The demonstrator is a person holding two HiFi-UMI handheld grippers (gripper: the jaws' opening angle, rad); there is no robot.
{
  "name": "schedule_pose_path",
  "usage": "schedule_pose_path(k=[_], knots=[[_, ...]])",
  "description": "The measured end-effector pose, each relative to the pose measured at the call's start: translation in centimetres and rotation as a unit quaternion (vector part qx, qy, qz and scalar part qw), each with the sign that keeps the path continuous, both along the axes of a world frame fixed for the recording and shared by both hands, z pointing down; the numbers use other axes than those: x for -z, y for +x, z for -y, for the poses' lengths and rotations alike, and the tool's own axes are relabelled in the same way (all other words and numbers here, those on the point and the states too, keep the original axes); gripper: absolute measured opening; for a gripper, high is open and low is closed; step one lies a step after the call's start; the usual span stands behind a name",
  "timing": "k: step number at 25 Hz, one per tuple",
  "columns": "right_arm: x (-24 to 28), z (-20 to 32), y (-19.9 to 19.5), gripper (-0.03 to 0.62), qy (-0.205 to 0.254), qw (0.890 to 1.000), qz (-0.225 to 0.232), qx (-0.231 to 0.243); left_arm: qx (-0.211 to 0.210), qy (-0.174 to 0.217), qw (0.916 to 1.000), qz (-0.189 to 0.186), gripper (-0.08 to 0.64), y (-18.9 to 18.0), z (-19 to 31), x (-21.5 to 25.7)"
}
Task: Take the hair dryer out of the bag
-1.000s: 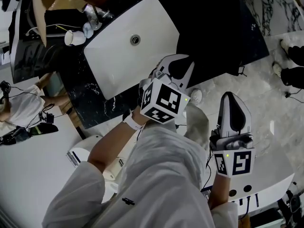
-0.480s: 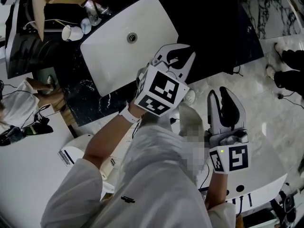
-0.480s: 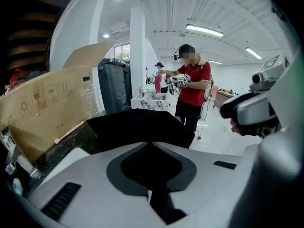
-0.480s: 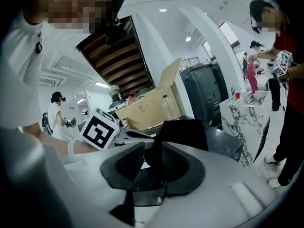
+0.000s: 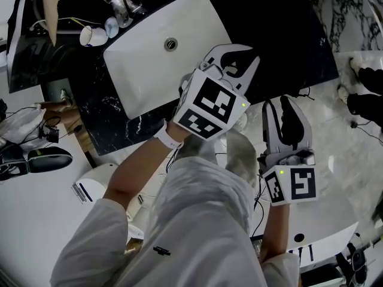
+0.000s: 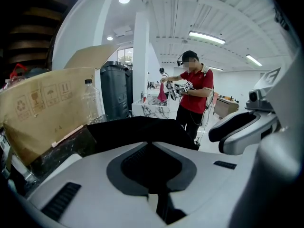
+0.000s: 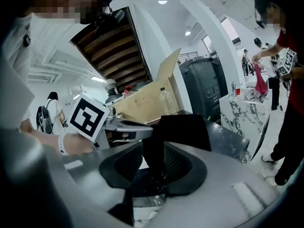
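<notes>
The black bag (image 5: 272,26) lies on the dark counter to the right of the sink; it also shows straight ahead in the left gripper view (image 6: 142,127) and in the right gripper view (image 7: 187,122). No hair dryer shows in any view. My left gripper (image 5: 234,55) hovers at the counter's front edge, short of the bag, its tips (image 6: 149,144) together with nothing between them. To its right, over the floor, my right gripper (image 5: 277,109) is opening its jaws; through the gap (image 7: 153,146) I see only the bag beyond.
A white sink (image 5: 149,58) fills the counter left of the bag. A cardboard box (image 6: 42,106), a plastic bottle (image 6: 90,101) and a cup (image 5: 93,36) stand at the far left. Behind are a dark bin (image 6: 116,89) and a person in a red shirt (image 6: 194,91).
The right gripper's jaws have parted and it has moved up the picture toward the counter. The left gripper has shifted up toward the bag, still shut.
</notes>
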State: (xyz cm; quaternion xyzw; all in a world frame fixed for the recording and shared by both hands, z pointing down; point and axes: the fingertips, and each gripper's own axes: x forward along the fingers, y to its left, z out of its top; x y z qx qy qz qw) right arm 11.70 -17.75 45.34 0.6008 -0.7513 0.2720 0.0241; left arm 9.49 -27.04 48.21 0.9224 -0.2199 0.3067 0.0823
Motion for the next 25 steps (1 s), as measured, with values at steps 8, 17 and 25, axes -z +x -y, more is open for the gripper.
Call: schedule_pose_path(k=[8,17,25], knots=[[-2.7,2.1,-0.1,0.165,-0.033,0.999,0.019,-0.008,-0.010,-0.017,0.9996,-0.019,0.026,1.7,1.2,0.4],[-5.2,4.9,1.2,0.243,-0.055,0.998,0.017,-0.038,-0.015,-0.031,0.9987,-0.038,0.026,2.2,2.1,0.9],[-7.6,7.3,1.6,0.270,-0.090,0.995,0.000,-0.041,-0.017,-0.038,0.9983,-0.040,0.026,1.7,2.7,0.3]])
